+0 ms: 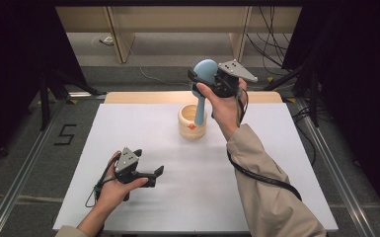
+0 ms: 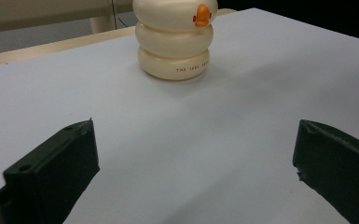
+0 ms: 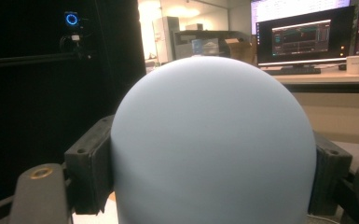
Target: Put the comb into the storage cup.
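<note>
The right gripper (image 1: 205,79), jaws clenched on the head of the blue brush (image 1: 203,81), holds its handle in the cream holder (image 1: 192,123) mid-counter, so lifting or seating it straight seems next, while the left gripper (image 1: 155,174) rests with jaws released.

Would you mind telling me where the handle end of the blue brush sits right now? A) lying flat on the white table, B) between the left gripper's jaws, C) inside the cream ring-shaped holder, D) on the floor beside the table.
C: the right gripper clamps the round head of the blue brush, and its handle reaches down into the cream holder.
</note>
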Motion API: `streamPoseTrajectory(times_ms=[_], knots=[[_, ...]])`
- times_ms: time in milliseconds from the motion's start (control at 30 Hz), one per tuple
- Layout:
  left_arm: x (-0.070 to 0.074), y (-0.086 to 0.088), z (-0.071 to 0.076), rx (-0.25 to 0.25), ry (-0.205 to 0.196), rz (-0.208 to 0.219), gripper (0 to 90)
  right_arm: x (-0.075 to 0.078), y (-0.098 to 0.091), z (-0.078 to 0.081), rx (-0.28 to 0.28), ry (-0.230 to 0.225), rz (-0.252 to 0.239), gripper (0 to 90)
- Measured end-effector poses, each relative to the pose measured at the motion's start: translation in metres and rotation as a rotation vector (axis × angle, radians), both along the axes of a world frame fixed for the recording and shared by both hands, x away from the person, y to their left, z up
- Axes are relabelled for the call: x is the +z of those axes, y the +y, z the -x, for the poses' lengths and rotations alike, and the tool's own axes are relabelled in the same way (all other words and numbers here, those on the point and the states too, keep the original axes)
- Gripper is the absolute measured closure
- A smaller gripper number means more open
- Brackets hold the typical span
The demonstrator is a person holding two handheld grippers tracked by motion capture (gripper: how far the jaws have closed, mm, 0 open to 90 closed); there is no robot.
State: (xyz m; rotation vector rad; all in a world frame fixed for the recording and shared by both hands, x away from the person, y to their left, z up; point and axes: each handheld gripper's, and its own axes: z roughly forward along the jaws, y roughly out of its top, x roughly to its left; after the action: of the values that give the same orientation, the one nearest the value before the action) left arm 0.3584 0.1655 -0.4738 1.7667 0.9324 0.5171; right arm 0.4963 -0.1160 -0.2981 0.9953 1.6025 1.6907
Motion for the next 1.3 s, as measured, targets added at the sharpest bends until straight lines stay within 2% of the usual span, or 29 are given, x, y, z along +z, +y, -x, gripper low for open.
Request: streamPoseTrajectory(times_ms=[433, 1300], knots=[[-0.001, 0.000, 0.000, -0.002, 0.001, -0.001, 0.0, 0.001, 0.002, -0.006, -0.007, -0.020, 0.005, 21.6], [0.000, 0.000, 0.000, -0.002, 0.000, -0.001, 0.0, 0.001, 0.001, -0.014, -0.017, -0.027, -0.006, 21.6]])
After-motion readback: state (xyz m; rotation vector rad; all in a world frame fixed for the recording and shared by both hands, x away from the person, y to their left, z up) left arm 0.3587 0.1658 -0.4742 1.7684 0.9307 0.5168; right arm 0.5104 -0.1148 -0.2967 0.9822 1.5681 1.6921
